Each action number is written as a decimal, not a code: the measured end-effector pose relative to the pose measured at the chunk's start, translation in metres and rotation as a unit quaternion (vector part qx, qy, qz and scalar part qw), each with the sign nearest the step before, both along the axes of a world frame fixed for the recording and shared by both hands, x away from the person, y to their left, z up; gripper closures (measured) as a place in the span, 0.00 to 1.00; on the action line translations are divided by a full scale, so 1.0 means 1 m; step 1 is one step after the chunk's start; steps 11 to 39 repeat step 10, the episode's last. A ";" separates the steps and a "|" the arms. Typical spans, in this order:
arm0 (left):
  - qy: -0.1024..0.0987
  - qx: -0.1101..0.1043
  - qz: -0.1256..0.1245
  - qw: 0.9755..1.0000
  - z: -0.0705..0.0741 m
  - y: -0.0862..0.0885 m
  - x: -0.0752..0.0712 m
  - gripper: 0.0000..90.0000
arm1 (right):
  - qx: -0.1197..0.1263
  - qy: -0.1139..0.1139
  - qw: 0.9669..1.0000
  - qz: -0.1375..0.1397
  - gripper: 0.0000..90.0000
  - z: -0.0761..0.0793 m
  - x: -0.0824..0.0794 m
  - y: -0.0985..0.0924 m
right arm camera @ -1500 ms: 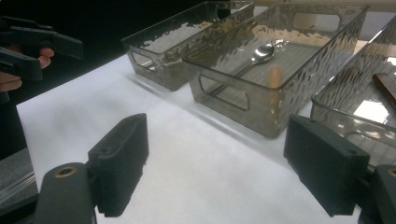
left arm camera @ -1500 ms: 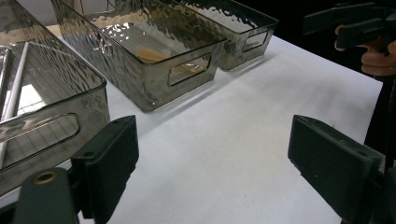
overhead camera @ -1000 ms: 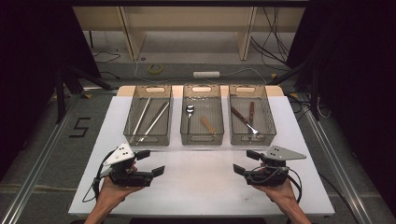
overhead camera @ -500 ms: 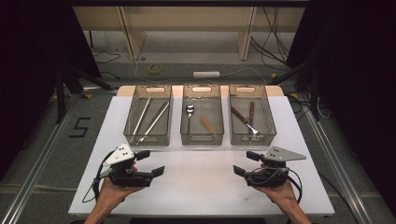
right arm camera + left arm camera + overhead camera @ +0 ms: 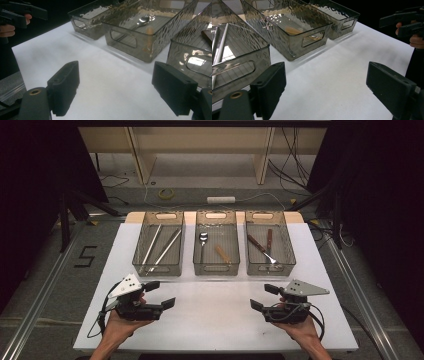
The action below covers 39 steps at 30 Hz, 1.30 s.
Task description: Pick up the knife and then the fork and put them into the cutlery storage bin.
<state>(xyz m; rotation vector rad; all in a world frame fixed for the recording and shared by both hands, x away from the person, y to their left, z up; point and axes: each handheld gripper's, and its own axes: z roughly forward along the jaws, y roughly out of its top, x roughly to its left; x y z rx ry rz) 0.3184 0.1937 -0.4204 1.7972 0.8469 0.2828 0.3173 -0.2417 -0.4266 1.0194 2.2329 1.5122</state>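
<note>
High view: a person's two hands hold grippers over the near part of a white table (image 5: 215, 320), each turned inward toward the other. The left gripper (image 5: 160, 293) sits near the table's left front, its jaws spread wide with nothing between them. The right gripper (image 5: 264, 297) sits near the right front, well apart from the left one, its jaws likewise spread and empty.

Beyond them, three clear smoky plastic bins stand side by side in a row across the table. The left bin (image 5: 145, 270) is the one nearest the left gripper; it holds two long metal utensils (image 5: 164, 251) lying lengthwise, slightly angled. The middle bin (image 5: 216, 268) holds a metal spoon (image 5: 202, 240) with its bowl toward the far end and, just beside it, a short wooden piece (image 5: 223, 254) lying at a slant. The right bin (image 5: 270, 269), nearest the right gripper, holds a fork (image 5: 261, 249) with a dark wooden handle and a second dark-handled utensil (image 5: 269, 240) whose head I cannot make out.

In the left gripper view the wide-apart jaws frame bare table, with the left bin's handle cutout (image 5: 232, 71) close at the left. In the right gripper view the jaws frame bare table too, with the right bin's wall (image 5: 192, 53) close by.
</note>
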 end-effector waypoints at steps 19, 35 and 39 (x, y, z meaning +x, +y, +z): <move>-0.001 0.000 0.000 1.000 0.000 0.000 0.000 0.17 | 0.001 -0.002 1.000 0.001 0.26 0.000 0.000 0.000; -0.001 0.000 0.000 1.000 0.000 0.000 0.000 0.17 | 0.001 -0.002 1.000 0.001 0.26 0.000 0.000 0.000; -0.001 0.000 0.000 1.000 0.000 0.000 0.000 0.17 | 0.001 -0.002 1.000 0.001 0.26 0.000 0.000 0.000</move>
